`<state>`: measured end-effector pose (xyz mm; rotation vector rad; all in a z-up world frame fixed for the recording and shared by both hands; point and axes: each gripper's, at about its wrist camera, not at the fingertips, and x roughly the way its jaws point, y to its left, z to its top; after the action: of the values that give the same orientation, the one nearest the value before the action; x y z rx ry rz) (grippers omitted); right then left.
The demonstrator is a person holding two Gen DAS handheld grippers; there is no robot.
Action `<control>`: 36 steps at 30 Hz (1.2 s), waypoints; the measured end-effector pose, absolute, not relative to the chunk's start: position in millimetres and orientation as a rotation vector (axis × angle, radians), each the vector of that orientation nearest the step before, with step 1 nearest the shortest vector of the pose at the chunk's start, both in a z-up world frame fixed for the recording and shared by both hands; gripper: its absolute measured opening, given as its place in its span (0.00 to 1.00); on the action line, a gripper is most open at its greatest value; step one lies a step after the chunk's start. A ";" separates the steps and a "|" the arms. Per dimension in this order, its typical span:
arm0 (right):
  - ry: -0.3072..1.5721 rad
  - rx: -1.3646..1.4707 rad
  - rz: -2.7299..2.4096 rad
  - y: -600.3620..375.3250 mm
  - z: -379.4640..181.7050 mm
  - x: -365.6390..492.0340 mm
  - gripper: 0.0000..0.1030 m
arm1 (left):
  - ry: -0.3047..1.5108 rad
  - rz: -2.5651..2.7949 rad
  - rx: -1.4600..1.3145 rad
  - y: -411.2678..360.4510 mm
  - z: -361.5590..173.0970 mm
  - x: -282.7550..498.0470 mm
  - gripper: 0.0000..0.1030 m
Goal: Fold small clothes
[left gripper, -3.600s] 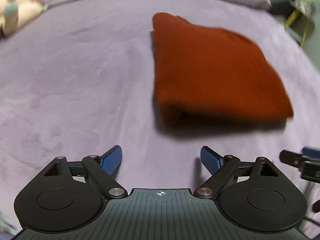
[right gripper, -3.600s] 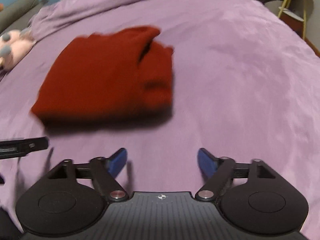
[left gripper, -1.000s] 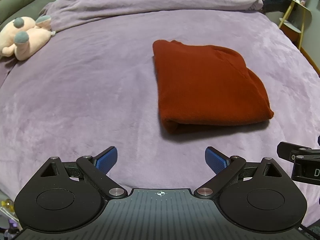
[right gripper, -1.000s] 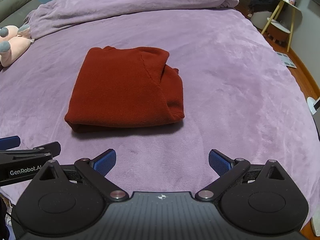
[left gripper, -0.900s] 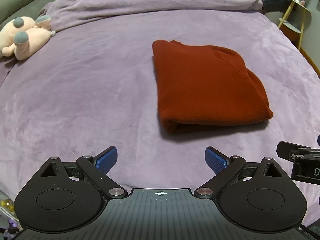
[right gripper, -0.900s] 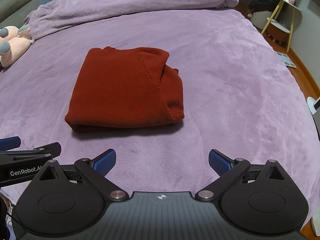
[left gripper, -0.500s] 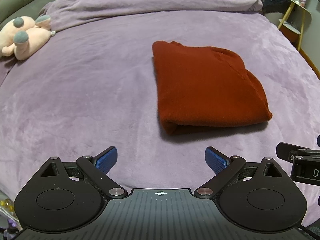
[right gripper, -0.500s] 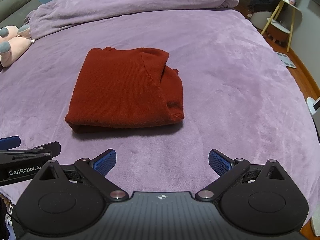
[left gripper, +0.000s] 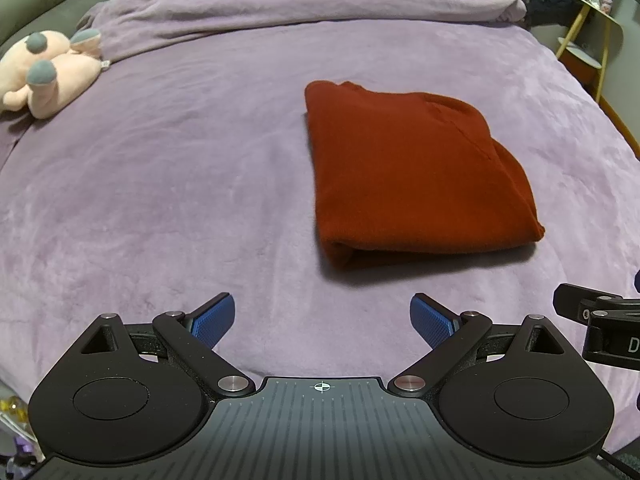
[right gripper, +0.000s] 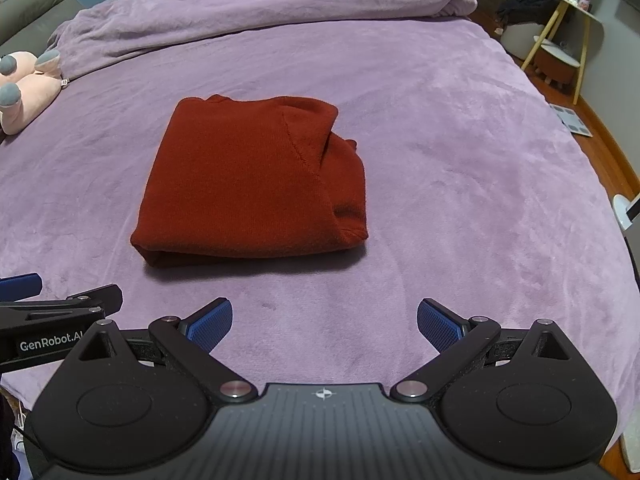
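A dark red knit garment (left gripper: 412,172) lies folded into a thick rectangle on the purple bed cover (left gripper: 180,168). It also shows in the right wrist view (right gripper: 256,184), with a rounded fold on its right side. My left gripper (left gripper: 322,320) is open and empty, held back from the garment's near edge. My right gripper (right gripper: 325,324) is open and empty, also short of the garment. Each gripper's body shows at the edge of the other's view.
A pink plush toy (left gripper: 44,72) lies at the far left of the bed. A bunched purple duvet (right gripper: 260,4) runs along the back. A yellow-legged side table (right gripper: 568,20) and a small stool stand on the floor at the right.
Since 3.6 s ago both grippers have pulled back from the garment. Over the last second nothing has visibly moved.
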<state>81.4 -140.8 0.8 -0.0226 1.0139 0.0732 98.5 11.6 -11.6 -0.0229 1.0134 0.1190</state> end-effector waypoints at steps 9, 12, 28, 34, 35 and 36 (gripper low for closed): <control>1.011 -0.019 0.074 -141.5 1.1 81.6 0.96 | 1.014 0.119 -0.030 12.1 -12.2 97.9 0.95; 1.011 -0.019 0.075 -141.7 1.0 81.7 0.96 | 1.015 0.119 -0.031 11.7 -12.4 97.9 0.95; 1.011 -0.015 0.071 -141.4 1.3 80.7 0.96 | 1.017 0.121 -0.041 11.0 -14.1 97.6 0.95; 1.012 -0.017 0.071 -140.5 1.2 80.4 0.96 | 1.019 0.121 -0.041 11.4 -14.7 96.9 0.95; 1.012 -0.018 0.070 -139.9 1.0 80.0 0.96 | 1.019 0.122 -0.040 11.5 -14.6 96.9 0.95; 1.011 -0.020 0.068 -139.6 0.9 79.8 0.96 | 1.019 0.122 -0.041 11.5 -14.6 96.9 0.95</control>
<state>79.8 -139.6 0.9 -0.0199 1.0113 0.0683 96.9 11.5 -14.6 -0.0412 1.0189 0.1224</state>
